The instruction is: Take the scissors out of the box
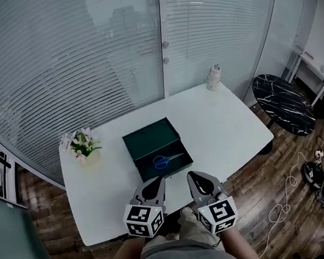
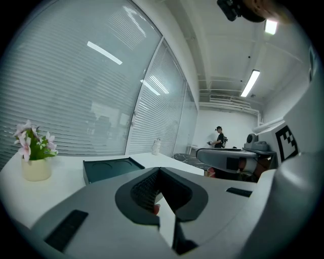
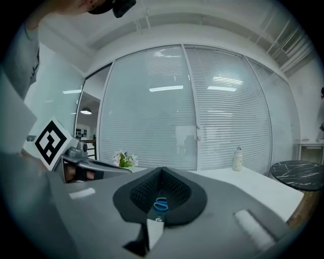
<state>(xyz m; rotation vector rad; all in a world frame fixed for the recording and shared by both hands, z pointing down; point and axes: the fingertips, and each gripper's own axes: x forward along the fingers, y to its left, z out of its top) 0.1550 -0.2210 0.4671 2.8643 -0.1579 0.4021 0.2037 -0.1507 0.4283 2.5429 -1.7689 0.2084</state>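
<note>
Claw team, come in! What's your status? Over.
Left claw and right claw shut, empty, short of box. Scissors lie inside it. Flowers off aside, nothing blocking.

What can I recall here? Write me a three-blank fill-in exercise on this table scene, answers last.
The metal scissors with ____ handles lie inside the dark green rectangular box.
In the head view, the cream pot of pink flowers stands on the white table to the box's ____.
The left hand-held gripper and the right hand-held gripper both have their jaws ____.
Answers: blue; left; shut.
</note>
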